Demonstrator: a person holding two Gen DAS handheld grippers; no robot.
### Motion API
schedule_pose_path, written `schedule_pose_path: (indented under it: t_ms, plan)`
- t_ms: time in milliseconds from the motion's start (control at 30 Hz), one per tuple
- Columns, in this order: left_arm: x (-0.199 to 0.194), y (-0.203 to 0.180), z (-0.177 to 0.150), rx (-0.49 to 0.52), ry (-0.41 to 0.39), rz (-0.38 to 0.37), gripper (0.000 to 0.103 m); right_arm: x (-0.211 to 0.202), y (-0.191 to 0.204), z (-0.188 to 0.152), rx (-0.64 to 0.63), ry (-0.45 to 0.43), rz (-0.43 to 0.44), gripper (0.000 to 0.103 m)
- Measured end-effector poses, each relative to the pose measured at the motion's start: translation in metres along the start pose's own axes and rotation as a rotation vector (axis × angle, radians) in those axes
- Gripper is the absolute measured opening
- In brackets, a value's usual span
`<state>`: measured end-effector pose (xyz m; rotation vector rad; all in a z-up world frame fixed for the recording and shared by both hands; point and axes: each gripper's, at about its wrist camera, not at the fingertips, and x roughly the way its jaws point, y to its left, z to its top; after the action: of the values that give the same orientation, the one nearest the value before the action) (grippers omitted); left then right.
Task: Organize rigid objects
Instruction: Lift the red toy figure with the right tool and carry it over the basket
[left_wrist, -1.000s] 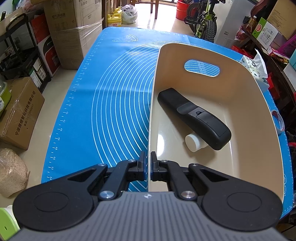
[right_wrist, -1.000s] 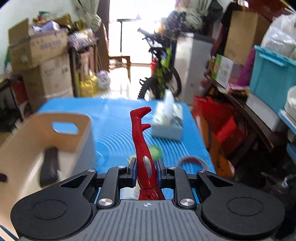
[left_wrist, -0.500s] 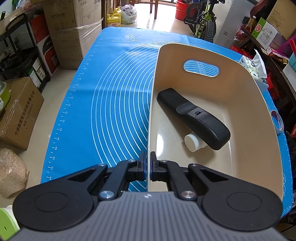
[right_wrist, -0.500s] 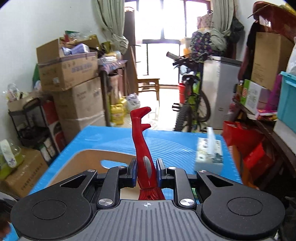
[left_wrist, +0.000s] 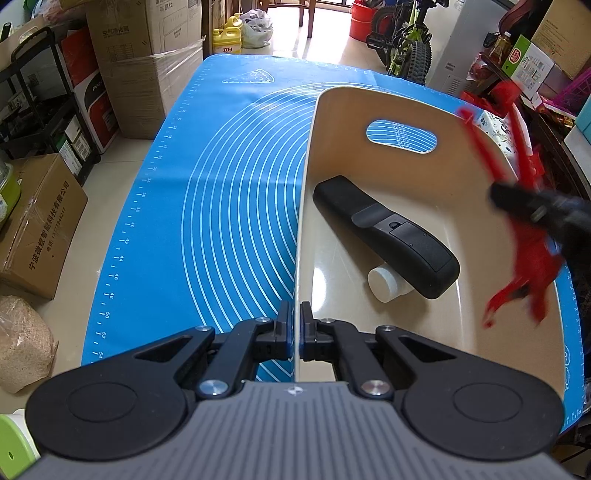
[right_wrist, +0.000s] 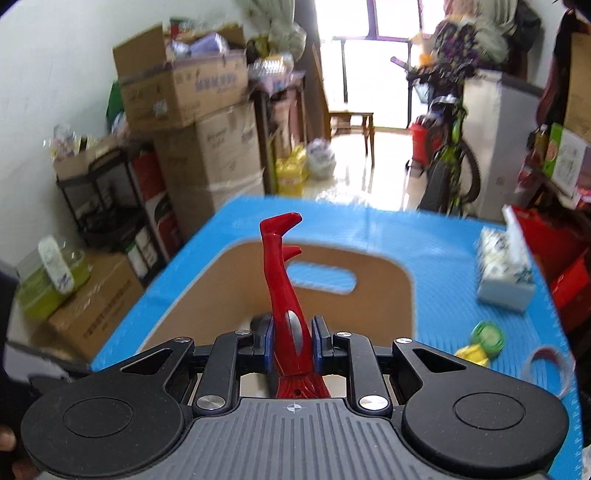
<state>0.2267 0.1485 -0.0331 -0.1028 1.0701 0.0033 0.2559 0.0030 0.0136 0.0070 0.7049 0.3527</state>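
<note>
Currently left hand-held gripper (left_wrist: 294, 334) is angled steeply down, jaws clamped on the near wall of the beige bin (left_wrist: 480, 177) on the blue-matted bench (left_wrist: 229, 192). Right hand-held gripper (right_wrist: 293, 341) tilts down over the bin, pinching a red toy figure (right_wrist: 282, 273), legs pointing up. Black remote (left_wrist: 388, 236) and white bottle (left_wrist: 384, 282) lie inside the bin.

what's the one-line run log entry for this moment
left gripper: shut on bin wall | right gripper: shut on red figure, above bin | in bin: remote, white bottle
</note>
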Motion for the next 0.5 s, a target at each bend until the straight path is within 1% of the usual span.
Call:
schedule_pose_path:
  t_ms: [67, 200, 367, 500]
  plan:
    - [0.000, 0.000, 0.000, 0.000, 0.000, 0.000, 0.005, 0.010, 0.005, -0.006, -0.008, 0.036, 0.006, 0.031]
    - [0.000, 0.000, 0.000, 0.000, 0.000, 0.000, 0.005, 0.021, 0.014, -0.016, -0.036, 0.071, 0.007, 0.031]
    - [0.000, 0.000, 0.000, 0.001, 0.000, 0.001, 0.005, 0.041, 0.022, -0.029, -0.052, 0.177, 0.002, 0.031]
    - [0.000, 0.000, 0.000, 0.002, 0.000, 0.001, 0.005, 0.050, 0.023, -0.037, -0.053, 0.221, 0.004, 0.031]
